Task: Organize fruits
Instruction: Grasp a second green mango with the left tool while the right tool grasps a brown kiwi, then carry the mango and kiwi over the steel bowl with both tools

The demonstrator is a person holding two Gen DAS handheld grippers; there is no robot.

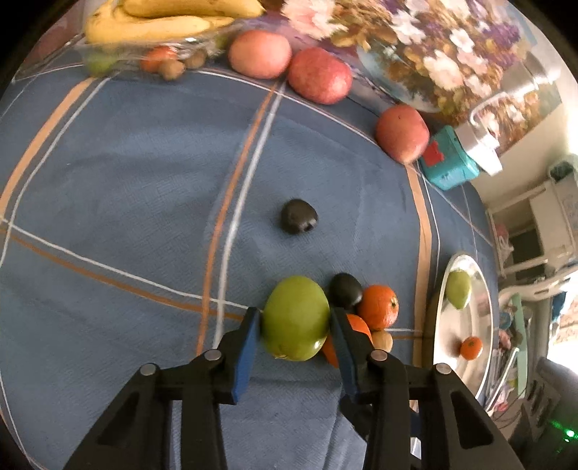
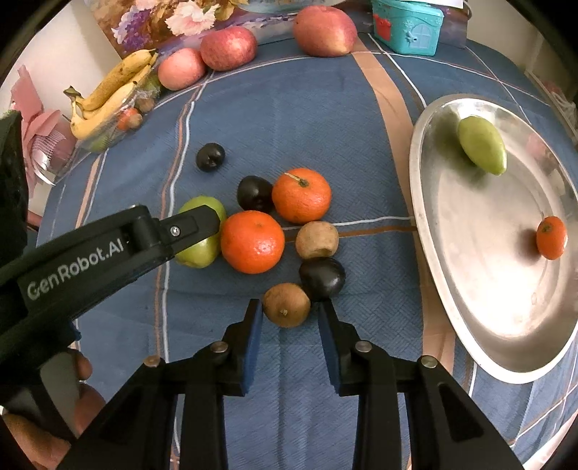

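My left gripper point(image 1: 294, 315) is shut on a green apple point(image 1: 295, 325), its blue pads pressing both sides of the fruit on the blue checked cloth. In the right wrist view that apple point(image 2: 197, 249) shows partly behind a left finger point(image 2: 191, 225). My right gripper point(image 2: 289, 307) is shut on a small brown fruit point(image 2: 286, 305) at the near edge of the pile. Around it lie two oranges point(image 2: 253, 241) point(image 2: 301, 195), another brown fruit point(image 2: 317, 240) and dark plums point(image 2: 321, 278) point(image 2: 254, 193). One plum point(image 1: 299, 216) lies apart.
A silver plate point(image 2: 469, 289) on the right holds a green fruit point(image 2: 482, 144) and a small orange point(image 2: 551, 238). Three red apples point(image 2: 228, 47), bananas point(image 2: 108, 97) over a clear bowl and a teal box point(image 2: 406, 27) line the far edge. A hand point(image 2: 81, 365) grips the left tool.
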